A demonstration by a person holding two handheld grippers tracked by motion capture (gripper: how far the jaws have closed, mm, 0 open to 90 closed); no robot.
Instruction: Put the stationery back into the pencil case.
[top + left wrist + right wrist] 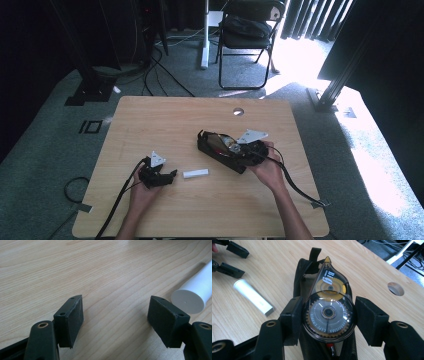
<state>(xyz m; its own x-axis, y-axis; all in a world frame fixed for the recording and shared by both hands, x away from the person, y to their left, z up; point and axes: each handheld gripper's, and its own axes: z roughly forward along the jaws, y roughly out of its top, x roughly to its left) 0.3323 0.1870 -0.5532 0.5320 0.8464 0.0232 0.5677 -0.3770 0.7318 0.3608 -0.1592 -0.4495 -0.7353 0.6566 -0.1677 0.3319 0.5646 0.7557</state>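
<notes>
The right gripper clamps a tape dispenser over the open black pouch right of the table's centre. The left gripper rests half-open, empty, beside a white tube.

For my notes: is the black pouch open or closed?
Open: the black pouch gapes, and the correction tape dispenser sits partly in its mouth.

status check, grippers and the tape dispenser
Left gripper open, nothing between the jaws, white tube just off its right jaw. Right gripper shut on correction tape dispenser over the open black pouch. Nothing in the way.
</notes>
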